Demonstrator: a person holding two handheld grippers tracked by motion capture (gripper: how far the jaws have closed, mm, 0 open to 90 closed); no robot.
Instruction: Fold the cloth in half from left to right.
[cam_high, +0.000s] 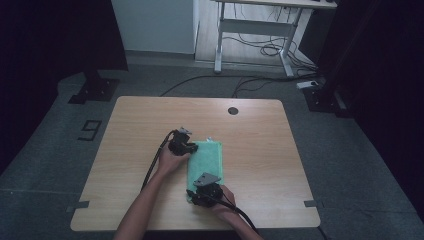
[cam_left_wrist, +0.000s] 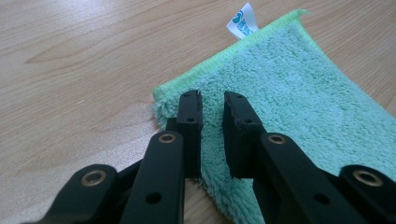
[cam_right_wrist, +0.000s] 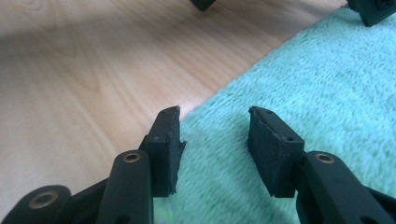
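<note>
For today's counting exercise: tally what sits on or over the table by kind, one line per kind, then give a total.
Green cloth: 1
White tag on the cloth: 1
Grippers: 2, left gripper and right gripper
Total: 4

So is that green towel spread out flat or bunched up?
Flat. The green towel lies as a smooth rectangle on the table, edges straight, with no bunching in either claw view. Whether it is doubled over, I cannot tell.

A dark "9" (cam_high: 90, 130) on the grey floor left of the table; towel tag (cam_left_wrist: 242, 20) print unreadable.
</note>
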